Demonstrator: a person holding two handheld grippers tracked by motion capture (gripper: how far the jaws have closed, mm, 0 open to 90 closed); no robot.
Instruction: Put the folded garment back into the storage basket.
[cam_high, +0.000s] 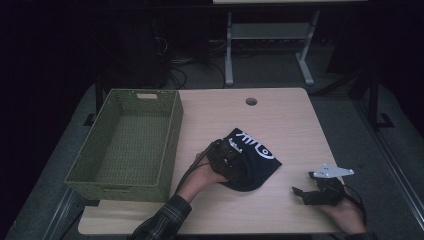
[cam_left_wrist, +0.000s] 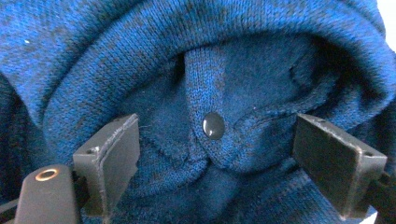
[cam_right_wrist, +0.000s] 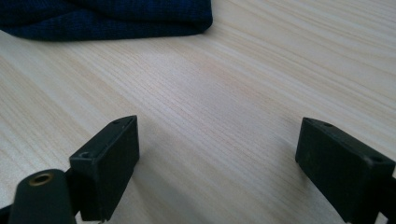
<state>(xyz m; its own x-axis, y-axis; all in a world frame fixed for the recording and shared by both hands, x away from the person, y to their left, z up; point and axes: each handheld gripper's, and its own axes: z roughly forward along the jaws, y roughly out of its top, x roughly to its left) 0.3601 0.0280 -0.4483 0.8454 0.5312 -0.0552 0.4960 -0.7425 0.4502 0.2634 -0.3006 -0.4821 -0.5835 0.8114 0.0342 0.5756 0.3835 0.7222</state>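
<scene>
Left gripper view catches a dark snap button on the blue knit garment, jaws wide around folds; right gripper rests low, spread, empty.

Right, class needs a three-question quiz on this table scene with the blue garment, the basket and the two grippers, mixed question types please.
1. True or false: the left gripper has its jaws spread open around folds of the dark blue knit garment.
2. Multiple choice: the green woven basket sits A) on the table's left side, B) on the table's right side, C) on top of the garment.
3. Short answer: what lies between the jaws of the right gripper in the right gripper view?

Key:
1. True.
2. A.
3. Bare wood of the table; the garment lies farther off, apart from the jaws.
</scene>
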